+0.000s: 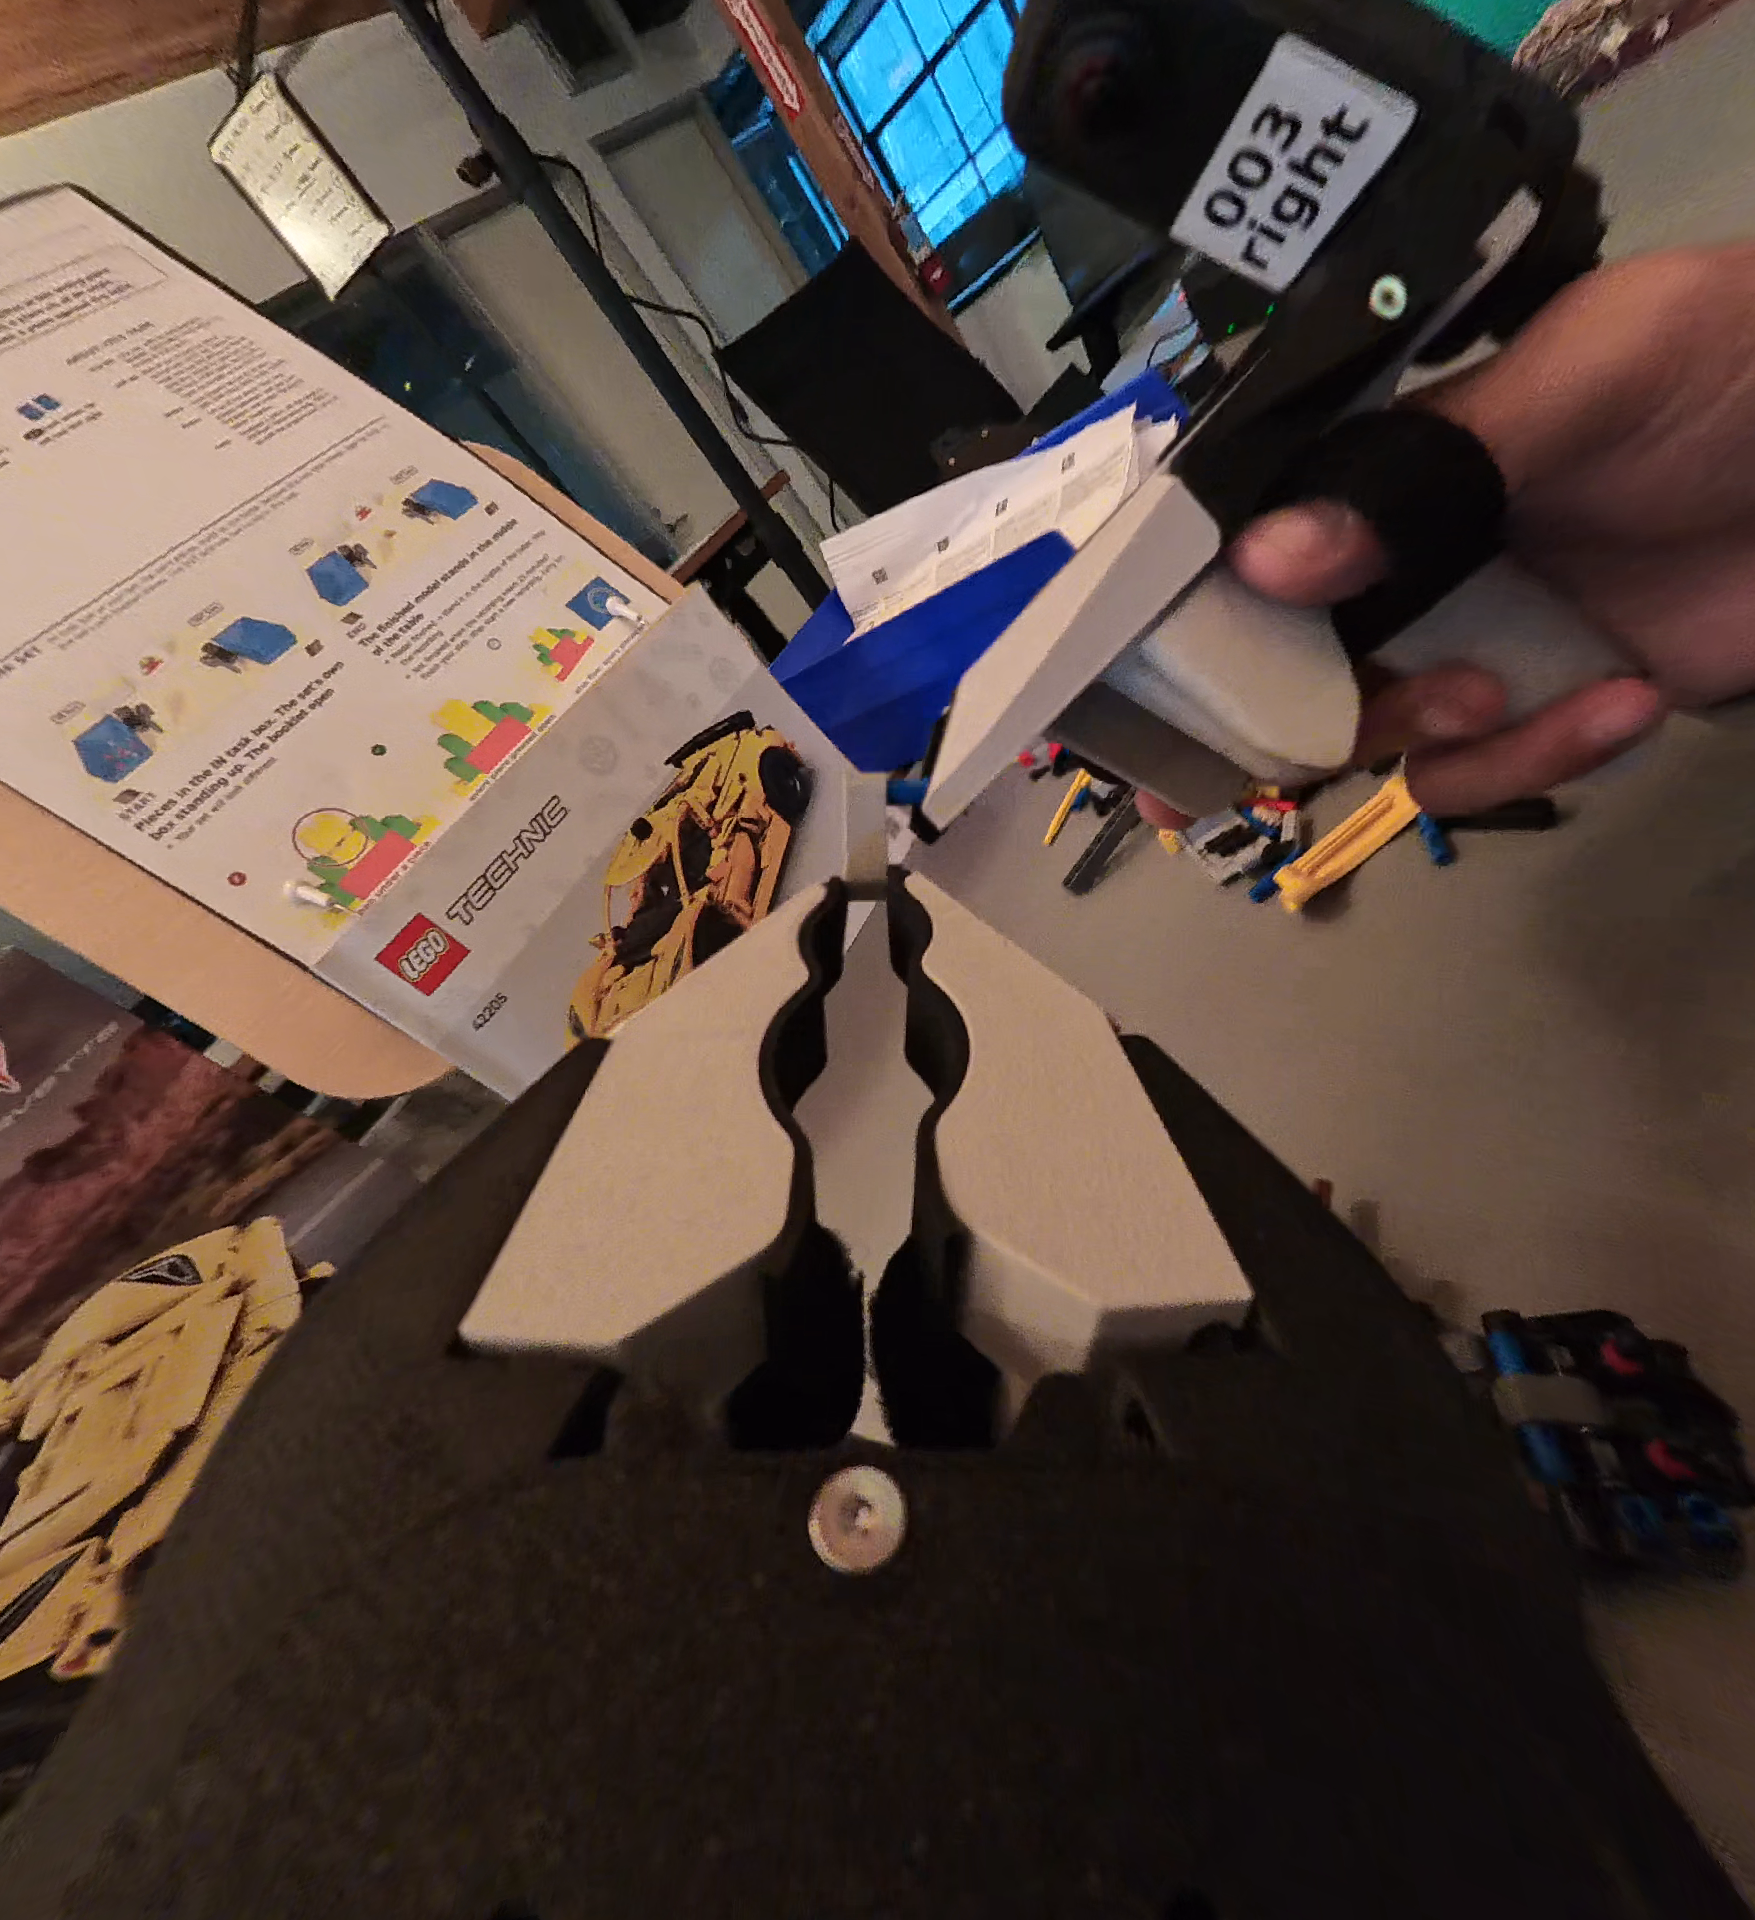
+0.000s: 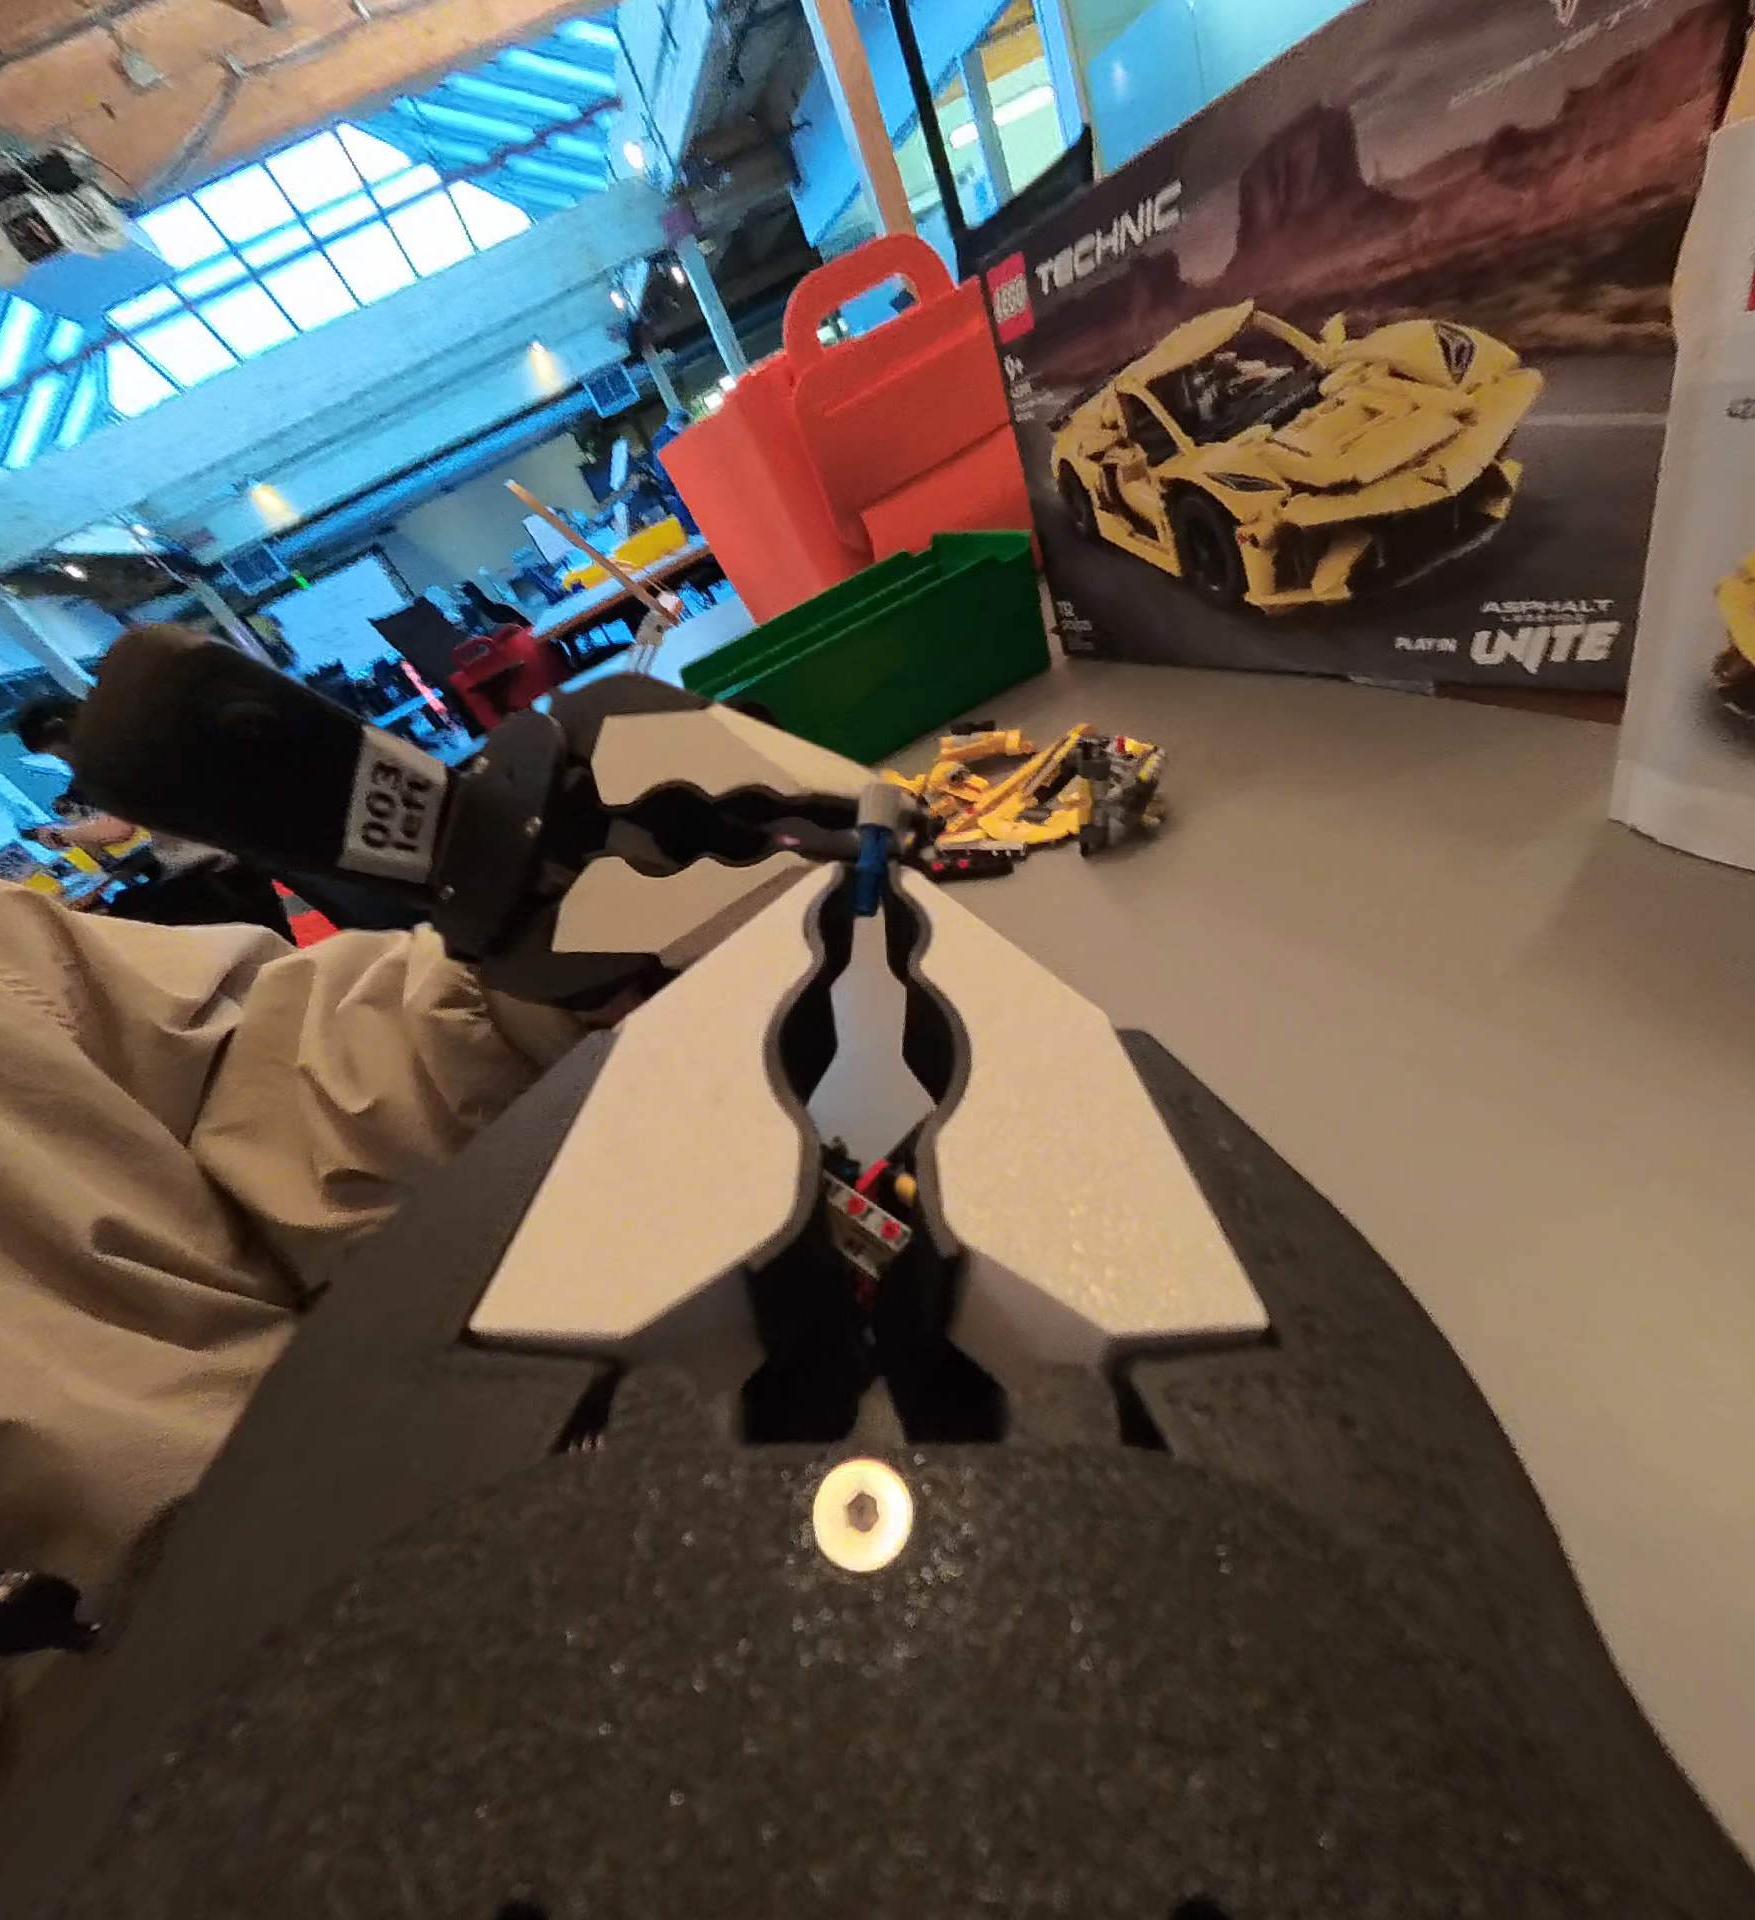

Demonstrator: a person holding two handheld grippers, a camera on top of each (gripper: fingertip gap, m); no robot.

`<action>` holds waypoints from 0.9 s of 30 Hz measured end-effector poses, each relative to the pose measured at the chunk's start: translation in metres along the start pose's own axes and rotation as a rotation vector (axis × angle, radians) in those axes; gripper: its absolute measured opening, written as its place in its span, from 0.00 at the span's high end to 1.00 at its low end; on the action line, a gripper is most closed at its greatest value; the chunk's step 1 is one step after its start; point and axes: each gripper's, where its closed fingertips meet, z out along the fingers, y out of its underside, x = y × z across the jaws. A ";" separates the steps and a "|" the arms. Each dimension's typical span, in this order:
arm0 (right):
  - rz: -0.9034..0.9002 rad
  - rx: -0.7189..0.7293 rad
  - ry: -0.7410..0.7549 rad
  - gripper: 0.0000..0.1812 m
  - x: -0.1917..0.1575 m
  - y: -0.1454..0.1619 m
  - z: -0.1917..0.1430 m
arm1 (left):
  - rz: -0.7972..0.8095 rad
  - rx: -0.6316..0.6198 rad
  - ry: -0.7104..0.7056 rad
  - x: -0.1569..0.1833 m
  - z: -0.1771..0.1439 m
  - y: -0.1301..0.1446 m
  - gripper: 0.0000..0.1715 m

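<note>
My left gripper [image 1: 865, 885] is shut on a small grey connector piece [image 1: 868, 871], which sticks out past the fingertips. My right gripper [image 2: 865, 883] is shut on a small blue pin [image 2: 865, 871]. In the right wrist view the left gripper [image 2: 847, 808] reaches in from the left, and its grey piece [image 2: 878, 802] sits on the top end of the blue pin. In the left wrist view the right gripper [image 1: 920, 821], held by a hand [image 1: 1631, 499], comes in from the upper right and its tips meet mine. Both are held above the grey table [image 2: 1372, 1039].
A standing instruction booklet [image 1: 582, 831] and a printed sheet [image 1: 177, 499] are on the left. The car set's box [image 2: 1320, 416], a red box [image 2: 852, 416], a green tray [image 2: 883, 644] and yellow parts [image 2: 1039, 790] stand beyond. A blue box with papers [image 1: 914, 644], loose parts [image 1: 1320, 831] and a black-blue assembly [image 1: 1621, 1444] lie nearby. The tips of both grippers are at nearly the same place.
</note>
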 end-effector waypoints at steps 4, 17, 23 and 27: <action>-0.012 -0.056 0.007 0.98 0.000 0.008 0.003 | -0.024 -0.023 -0.003 0.003 0.002 0.001 0.94; 0.015 -0.282 0.113 0.98 0.024 0.044 -0.001 | -0.219 -0.018 -0.342 -0.063 -0.016 0.006 0.96; -0.044 -0.209 0.305 0.98 0.061 0.007 -0.037 | -0.710 0.071 -0.204 -0.114 -0.040 0.039 0.96; -0.139 -0.698 0.874 0.97 0.142 0.033 -0.175 | -0.677 -0.051 0.020 -0.054 -0.005 0.045 0.96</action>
